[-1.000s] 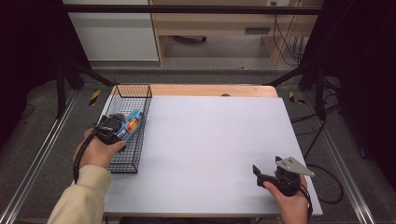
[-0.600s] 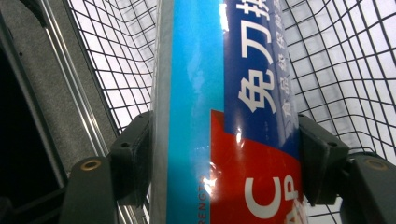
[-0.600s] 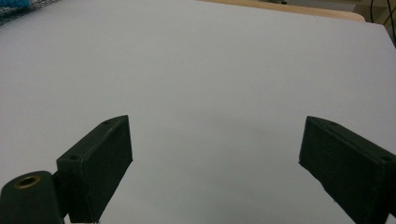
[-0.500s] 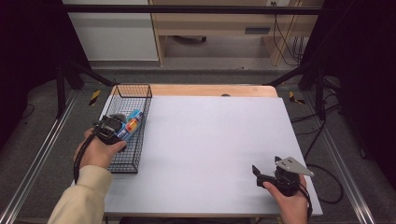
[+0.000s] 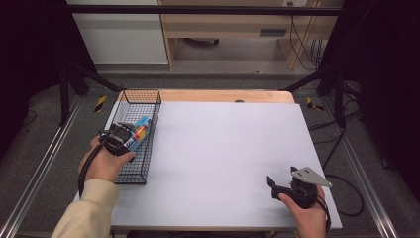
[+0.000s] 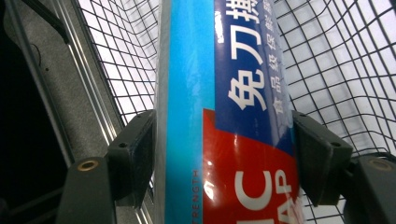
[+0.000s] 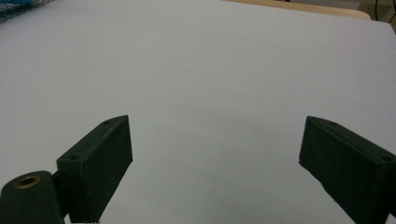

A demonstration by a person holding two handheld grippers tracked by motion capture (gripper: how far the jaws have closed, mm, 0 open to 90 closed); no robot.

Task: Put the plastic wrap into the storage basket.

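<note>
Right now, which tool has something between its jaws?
The left tool, over the basket: a blue and red box sits between its jaws. The right tool is open over bare table.

The box (image 5: 139, 134) was a long, narrow carton, light blue along one side, dark blue with white Chinese characters on its face, and red with white Latin letters at the lower end. It sat inside the basket (image 5: 148, 124) at the surface's left edge, toward the far left corner, tilted with its far end raised. The basket was black wire mesh, long and rectangular, lying lengthwise along that edge.
</note>
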